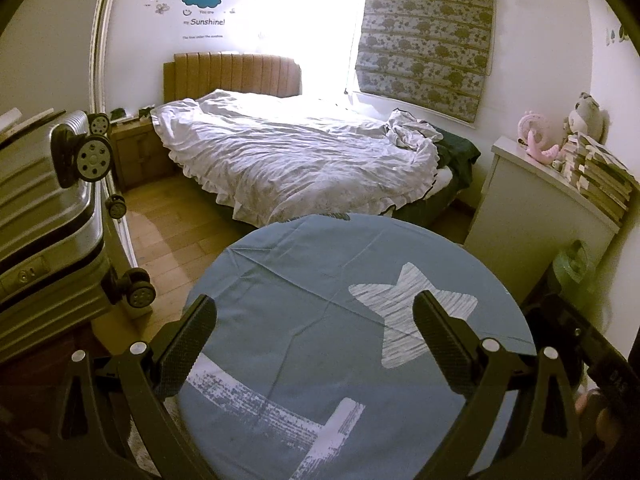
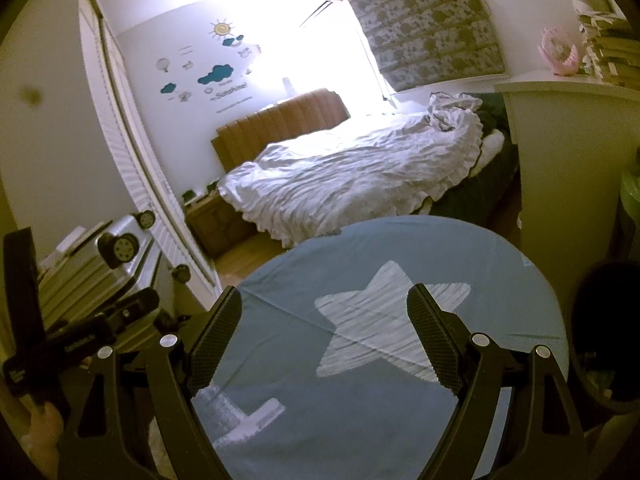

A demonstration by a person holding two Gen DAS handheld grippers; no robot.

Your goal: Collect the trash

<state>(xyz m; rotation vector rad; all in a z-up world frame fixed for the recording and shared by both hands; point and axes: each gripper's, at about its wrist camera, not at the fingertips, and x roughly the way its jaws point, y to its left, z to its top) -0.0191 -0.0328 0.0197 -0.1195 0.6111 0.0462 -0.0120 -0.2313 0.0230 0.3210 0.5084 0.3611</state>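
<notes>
Both my hand-held grippers, left [image 1: 314, 322] & right [image 2: 324, 312], hang wide w/ nothing held over the round blue surface [image 1: 304, 264]; no trash visible, bin [image 2: 608, 336] waits beside

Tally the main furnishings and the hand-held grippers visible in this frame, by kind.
Hand-held gripper: 2, left and right, both open
Round table: 1
Bed: 1
Suitcase: 1
White cabinet: 1
Total: 6
</notes>
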